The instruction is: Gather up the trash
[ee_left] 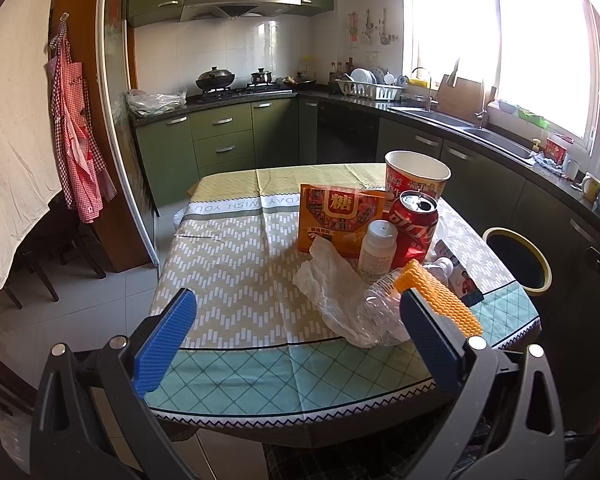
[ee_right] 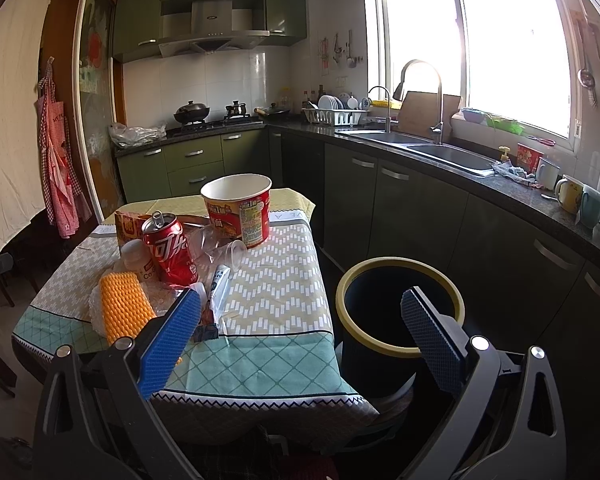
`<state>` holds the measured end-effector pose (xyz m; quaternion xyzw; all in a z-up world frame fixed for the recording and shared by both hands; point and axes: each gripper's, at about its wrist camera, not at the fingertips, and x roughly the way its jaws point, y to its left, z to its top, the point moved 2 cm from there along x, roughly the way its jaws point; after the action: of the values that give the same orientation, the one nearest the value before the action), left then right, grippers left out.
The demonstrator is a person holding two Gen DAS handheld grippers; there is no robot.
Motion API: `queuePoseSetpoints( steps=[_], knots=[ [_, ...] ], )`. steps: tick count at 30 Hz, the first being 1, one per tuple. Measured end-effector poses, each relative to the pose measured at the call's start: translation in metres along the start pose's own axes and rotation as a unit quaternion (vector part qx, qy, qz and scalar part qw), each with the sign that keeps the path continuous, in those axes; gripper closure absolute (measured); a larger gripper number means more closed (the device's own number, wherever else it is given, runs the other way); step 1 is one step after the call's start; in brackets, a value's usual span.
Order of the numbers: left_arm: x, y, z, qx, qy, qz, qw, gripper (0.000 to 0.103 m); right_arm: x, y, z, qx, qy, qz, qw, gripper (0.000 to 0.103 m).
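Trash is heaped on the right part of the table: a red cola can [ee_left: 414, 222] [ee_right: 170, 250], a noodle cup [ee_left: 416, 178] [ee_right: 238, 206], an orange candy box [ee_left: 340, 218], a white pill bottle [ee_left: 377, 250], a crumpled tissue [ee_left: 328, 280], a crushed clear bottle [ee_left: 384, 312], an orange foam sleeve [ee_left: 440, 300] [ee_right: 126, 306] and a small tube [ee_right: 219, 286]. A dark bin with a yellow rim [ee_right: 400, 304] [ee_left: 518, 260] stands right of the table. My left gripper [ee_left: 296, 340] is open over the near table edge. My right gripper [ee_right: 300, 336] is open between table and bin.
The table wears a patterned cloth [ee_left: 236, 264]. Dark green cabinets and a counter with sink [ee_right: 432, 152] run along the right and back. Mugs [ee_right: 572, 194] stand on the counter. Chairs [ee_left: 40, 248] and a hanging apron [ee_left: 76, 128] are at the left.
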<state>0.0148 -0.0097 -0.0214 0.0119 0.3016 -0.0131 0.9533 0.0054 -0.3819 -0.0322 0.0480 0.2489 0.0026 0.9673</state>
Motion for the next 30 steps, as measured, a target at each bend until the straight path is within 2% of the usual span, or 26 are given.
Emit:
queuePoseSetpoints(
  steps=[4, 7, 11, 18, 21, 26, 30],
  knots=[
    [0.005, -0.001, 0.000, 0.005, 0.008, 0.005, 0.9999, 0.006, 0.004, -0.004, 0.001, -0.003, 0.005, 0.005, 1.000, 0.004],
    [0.017, 0.001, 0.007, 0.011, 0.025, 0.010, 0.9996, 0.006, 0.011, -0.011, 0.014, 0.000, 0.019, 0.035, 0.999, 0.004],
    [0.041, 0.006, 0.028, 0.024, 0.050, 0.027, 0.9981, 0.006, 0.028, -0.014, 0.043, -0.010, 0.048, 0.085, 0.995, 0.004],
    [0.096, 0.012, 0.075, 0.042, 0.092, 0.023, 0.9946, 0.006, 0.080, -0.001, 0.100, -0.062, 0.107, 0.106, 0.987, 0.004],
    [0.123, 0.005, 0.094, 0.045, 0.105, -0.015, 0.9934, 0.006, 0.104, 0.011, 0.122, -0.078, 0.120, 0.121, 0.982, 0.004],
    [0.167, -0.008, 0.120, 0.049, 0.134, -0.041, 0.9889, 0.006, 0.148, 0.023, 0.143, -0.070, 0.154, 0.146, 0.975, 0.004],
    [0.185, -0.027, 0.136, 0.070, 0.136, -0.064, 0.9862, 0.006, 0.175, 0.032, 0.155, -0.081, 0.170, 0.161, 0.969, 0.004]
  ],
)
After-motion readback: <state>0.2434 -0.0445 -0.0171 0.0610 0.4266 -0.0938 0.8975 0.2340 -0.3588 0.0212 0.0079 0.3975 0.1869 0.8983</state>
